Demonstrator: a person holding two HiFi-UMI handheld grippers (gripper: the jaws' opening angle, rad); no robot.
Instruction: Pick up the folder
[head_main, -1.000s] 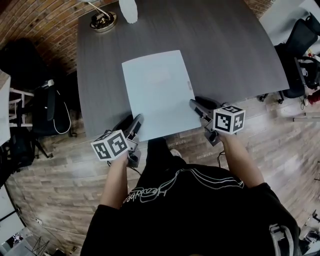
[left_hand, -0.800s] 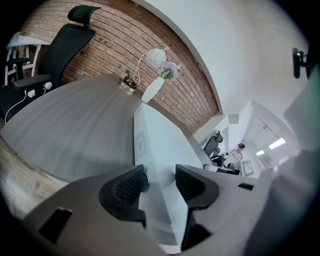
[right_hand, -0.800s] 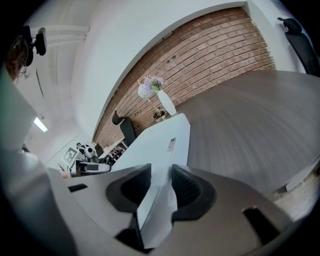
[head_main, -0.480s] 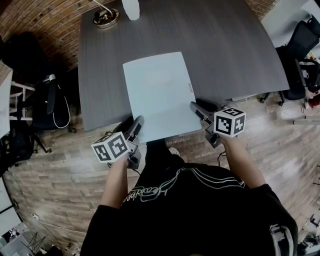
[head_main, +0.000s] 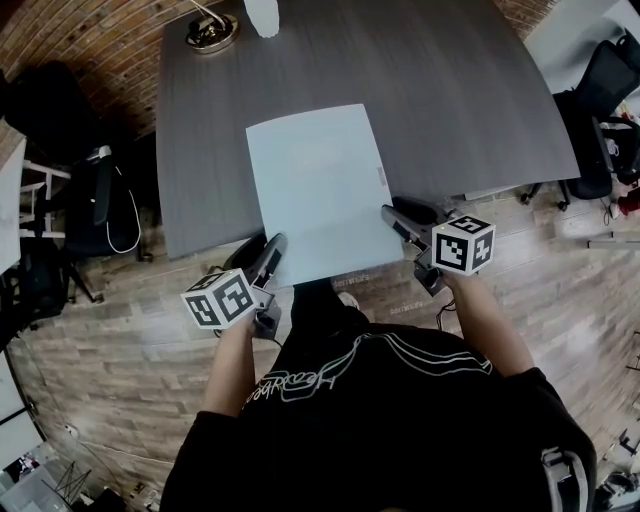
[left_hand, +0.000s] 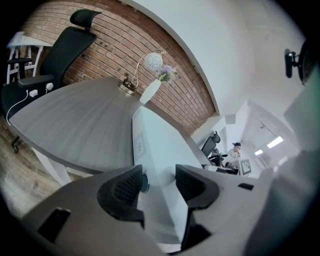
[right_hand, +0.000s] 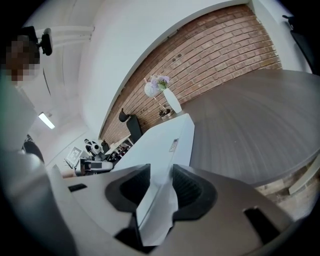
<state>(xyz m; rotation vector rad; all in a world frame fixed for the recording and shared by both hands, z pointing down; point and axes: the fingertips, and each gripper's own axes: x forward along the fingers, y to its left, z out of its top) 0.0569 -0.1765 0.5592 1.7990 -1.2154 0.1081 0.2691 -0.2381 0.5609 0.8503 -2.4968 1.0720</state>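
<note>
A pale blue-white folder (head_main: 315, 190) lies flat on the grey table (head_main: 450, 100), and its near end hangs over the table's front edge. My left gripper (head_main: 275, 245) holds the near left corner, with the folder (left_hand: 160, 145) filling the space between its two pads. My right gripper (head_main: 390, 215) is shut on the near right edge. In the right gripper view the folder (right_hand: 160, 137) is pinched and slightly buckled between the pads. Both grippers point forward and somewhat down.
A white vase (head_main: 262, 15) and a brass lamp base (head_main: 210, 30) stand at the table's far edge. Black office chairs stand to the left (head_main: 95, 215) and to the right (head_main: 600, 80). The person stands on the wooden floor at the table's front edge.
Both grippers have drawn back a little toward the person, and the folder has come with them. It now hangs further over the table's front edge.
</note>
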